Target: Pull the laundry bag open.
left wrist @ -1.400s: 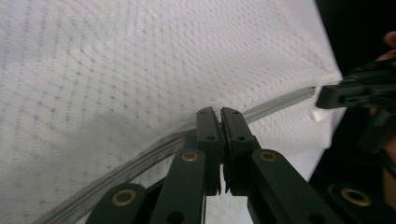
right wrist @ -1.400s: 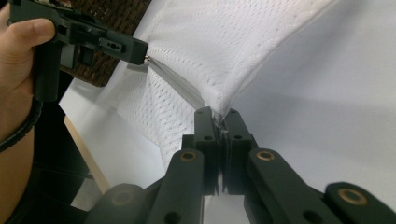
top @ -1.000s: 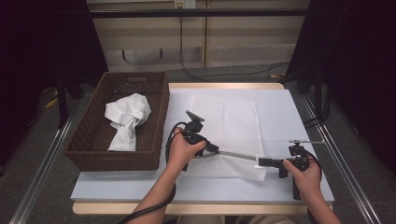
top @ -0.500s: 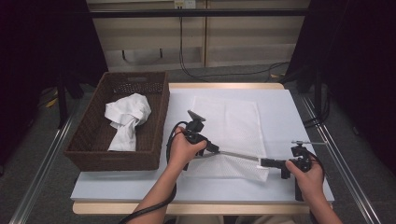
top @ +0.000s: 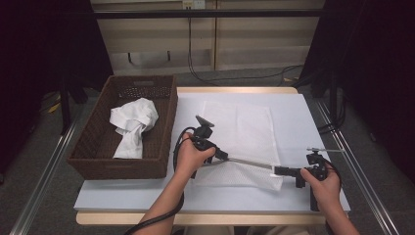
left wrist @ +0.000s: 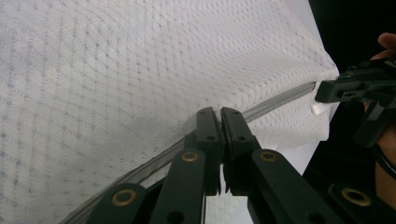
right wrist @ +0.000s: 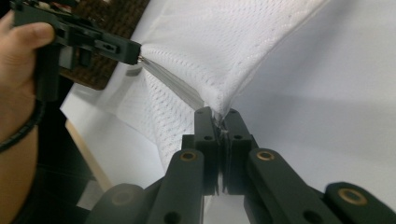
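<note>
Both grippers [top: 222, 155] [top: 280, 170] clench the mesh bag's [top: 244, 127] zipper edge; no writing seems readable.

Even overhead light on the white table [top: 293, 117], dark murky surroundings, near jaws softly blurred in both gripper views.

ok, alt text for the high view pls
Two hand-held grippers, left gripper and right gripper, stretch the zipper edge of a white mesh bag over a white table. A wicker basket at left holds a crumpled white cloth.
</note>
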